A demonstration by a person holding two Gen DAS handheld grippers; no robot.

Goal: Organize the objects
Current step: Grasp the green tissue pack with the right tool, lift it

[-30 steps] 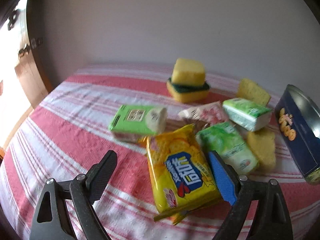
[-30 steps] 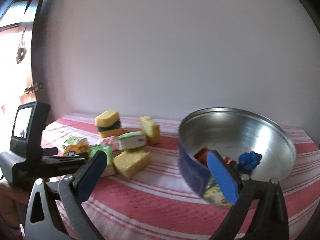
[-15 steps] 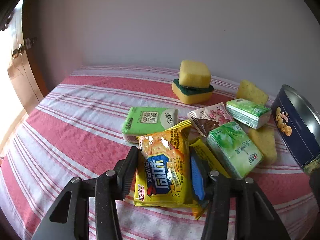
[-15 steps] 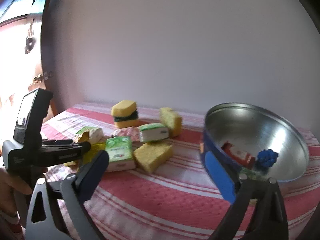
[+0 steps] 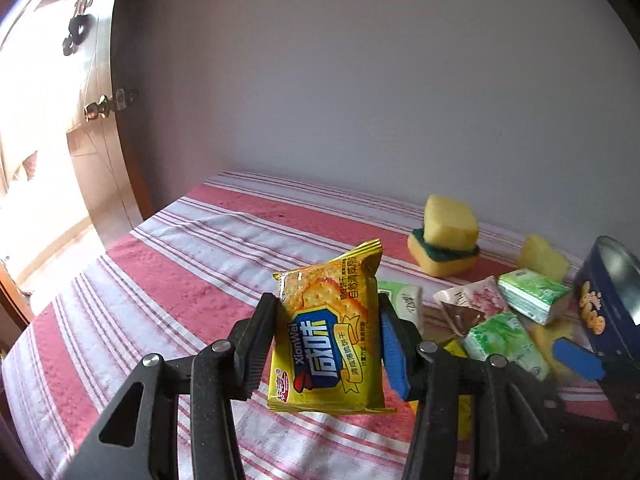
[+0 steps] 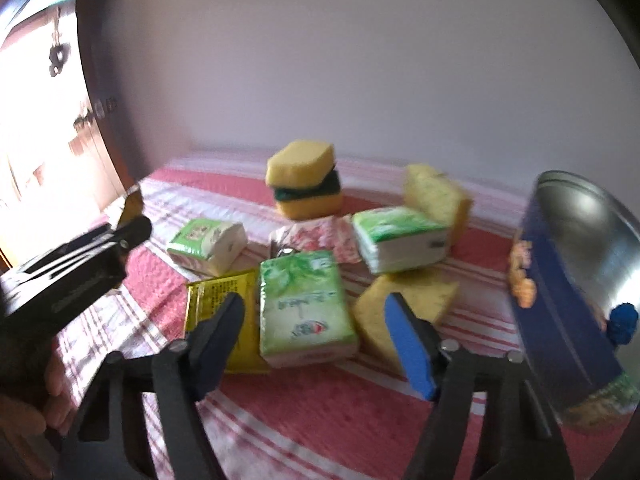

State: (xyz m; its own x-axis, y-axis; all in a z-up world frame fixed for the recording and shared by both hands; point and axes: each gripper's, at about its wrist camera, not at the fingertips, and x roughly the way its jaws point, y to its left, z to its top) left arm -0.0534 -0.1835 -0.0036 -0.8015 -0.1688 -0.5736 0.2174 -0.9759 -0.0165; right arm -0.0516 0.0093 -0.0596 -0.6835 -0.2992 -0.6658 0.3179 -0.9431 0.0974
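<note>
My left gripper (image 5: 328, 320) is shut on a yellow cracker packet (image 5: 328, 344) and holds it upright, clear of the red-and-white striped cloth (image 5: 200, 264). My right gripper (image 6: 316, 328) hangs low over the pile with its jaws closing. A green tissue pack (image 6: 306, 308) lies between its fingers, and the pads stand a little off its sides. A second yellow packet (image 6: 220, 300) lies flat beside that pack, under the black finger (image 6: 218, 332). The right gripper's blue pad (image 5: 576, 360) shows at the right edge of the left wrist view.
Two stacked yellow-green sponges (image 6: 306, 178) sit at the back, with loose yellow sponges (image 6: 436, 200) (image 6: 404, 308), two more green tissue packs (image 6: 208, 242) (image 6: 400, 236) and a pink pack (image 6: 316, 236) around them. A blue tin (image 6: 568, 280) stands at the right. A person's hand (image 6: 24, 392) is at lower left.
The left gripper shut on the cracker packet and raised it off the cloth. The right gripper swung left from the tin, sank over the green tissue pack and narrowed its jaws.
</note>
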